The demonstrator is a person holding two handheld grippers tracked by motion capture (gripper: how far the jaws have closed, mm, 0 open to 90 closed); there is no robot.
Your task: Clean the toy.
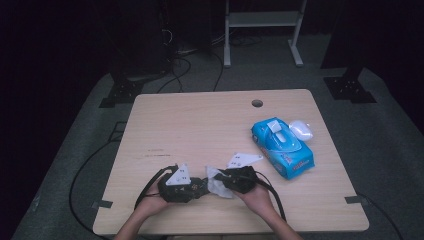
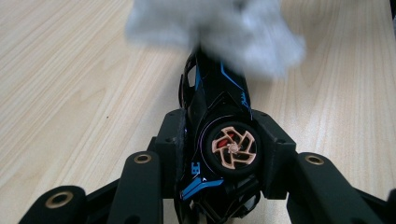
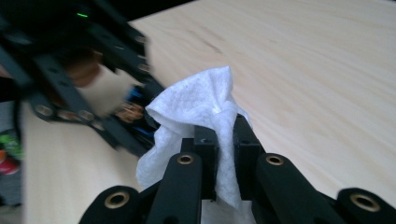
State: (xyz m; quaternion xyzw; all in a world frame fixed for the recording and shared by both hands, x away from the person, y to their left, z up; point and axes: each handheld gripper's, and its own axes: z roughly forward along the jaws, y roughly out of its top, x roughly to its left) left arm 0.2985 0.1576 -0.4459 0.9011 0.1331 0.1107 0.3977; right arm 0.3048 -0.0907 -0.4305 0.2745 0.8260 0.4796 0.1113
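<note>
A black toy car with blue trim and an orange-spoked wheel lies sideways between my left gripper's jaws, which are shut on it. My right gripper is shut on a crumpled white wipe. The wipe rests against the car's far end. In the high view both grippers meet nose to nose near the table's front edge, left gripper and right gripper, with the wipe between them. In the right gripper view the car peeks out from behind the wipe.
A blue pack of wipes lies at the right of the wooden table, with a small white rounded case beside it. A cable hole is near the far edge. Cables trail off the front.
</note>
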